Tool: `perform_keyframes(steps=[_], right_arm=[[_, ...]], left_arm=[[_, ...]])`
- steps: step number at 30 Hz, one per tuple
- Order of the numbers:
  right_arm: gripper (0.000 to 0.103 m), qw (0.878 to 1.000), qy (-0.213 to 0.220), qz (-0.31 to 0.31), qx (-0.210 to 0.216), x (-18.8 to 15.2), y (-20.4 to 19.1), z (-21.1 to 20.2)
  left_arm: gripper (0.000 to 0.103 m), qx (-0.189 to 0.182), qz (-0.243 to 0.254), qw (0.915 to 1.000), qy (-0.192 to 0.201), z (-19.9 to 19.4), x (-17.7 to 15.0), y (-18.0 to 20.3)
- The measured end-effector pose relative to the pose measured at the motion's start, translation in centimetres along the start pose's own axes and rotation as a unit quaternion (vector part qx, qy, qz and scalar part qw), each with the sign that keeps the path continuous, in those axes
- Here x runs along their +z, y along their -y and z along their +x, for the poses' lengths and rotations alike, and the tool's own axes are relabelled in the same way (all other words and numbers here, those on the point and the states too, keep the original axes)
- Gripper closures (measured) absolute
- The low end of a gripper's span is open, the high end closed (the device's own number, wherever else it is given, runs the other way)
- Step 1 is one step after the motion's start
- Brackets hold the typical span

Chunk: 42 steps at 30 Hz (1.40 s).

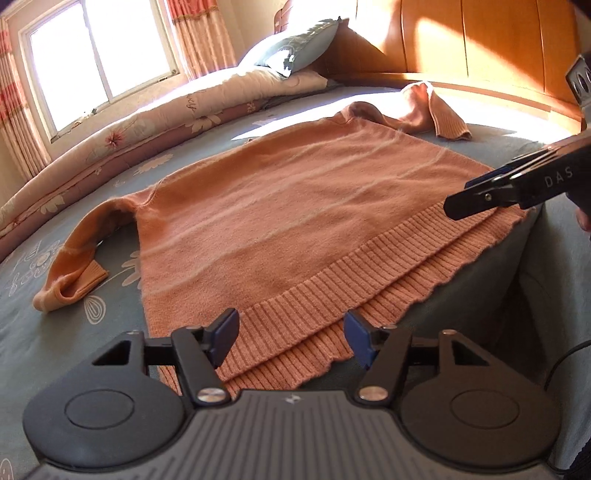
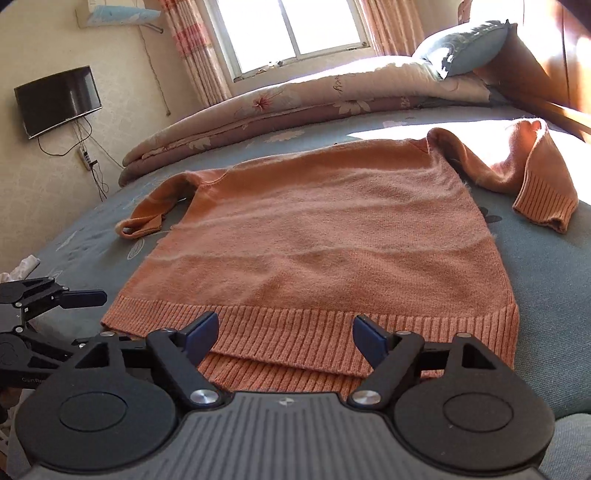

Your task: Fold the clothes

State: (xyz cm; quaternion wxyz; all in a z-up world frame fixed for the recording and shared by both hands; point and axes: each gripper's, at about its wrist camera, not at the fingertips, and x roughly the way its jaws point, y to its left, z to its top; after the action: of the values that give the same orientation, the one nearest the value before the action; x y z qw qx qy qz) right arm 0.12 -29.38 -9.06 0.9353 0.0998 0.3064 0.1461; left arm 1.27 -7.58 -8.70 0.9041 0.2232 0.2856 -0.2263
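Note:
An orange knit sweater (image 1: 295, 206) lies flat on the grey-blue bed sheet (image 1: 122, 177), its ribbed hem (image 1: 332, 291) toward me at the bed's edge. One sleeve (image 1: 74, 266) is bent at the left and the other sleeve (image 1: 436, 110) is crumpled at the far right. My left gripper (image 1: 290, 330) hovers open over the hem's left part, with nothing pressed between its blue pads. My right gripper (image 2: 285, 332) stands open over the hem (image 2: 314, 325) of the sweater (image 2: 314, 240). Each gripper shows in the other's view: the right gripper (image 1: 460, 195) from the side, the left gripper (image 2: 92, 297) at the left edge.
A rolled floral quilt (image 2: 295, 107) and a blue pillow (image 2: 469, 44) lie along the far side of the bed. Wooden panels (image 1: 461, 37) rise behind it, by a bright window (image 2: 295, 26). A television (image 2: 59, 99) hangs on the wall. The mattress edge (image 1: 491, 295) drops off beside the hem.

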Motion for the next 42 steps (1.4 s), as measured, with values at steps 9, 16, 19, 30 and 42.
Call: perform_keyframes(steps=[9,16,19,30,42], right_arm=[[0.053,0.964,-0.069,-0.252,0.055,-1.2,-5.6,1.9],[0.068,0.921,-0.102,-0.374,0.041,-2.2,-7.7,3.4],[0.088,0.919,-0.094,-0.382,0.028,-1.7,-7.9,3.2],[0.078,0.926,-0.075,-0.368,0.039,-0.7,-7.7,2.3],[0.099,0.896,-0.057,-0.441,0.011,-2.2,-9.4,3.7]], left_arm=[[0.054,-0.034,0.141,0.9894,0.014,0.5,-0.3,4.0],[0.054,-0.043,0.177,0.9831,0.009,2.0,0.0,5.3],[0.054,-0.049,0.191,0.9802,0.012,2.6,0.1,5.9],[0.065,-0.02,0.18,0.9828,0.035,2.9,1.1,4.8],[0.102,-0.049,0.241,0.9688,0.025,3.2,0.6,6.0]])
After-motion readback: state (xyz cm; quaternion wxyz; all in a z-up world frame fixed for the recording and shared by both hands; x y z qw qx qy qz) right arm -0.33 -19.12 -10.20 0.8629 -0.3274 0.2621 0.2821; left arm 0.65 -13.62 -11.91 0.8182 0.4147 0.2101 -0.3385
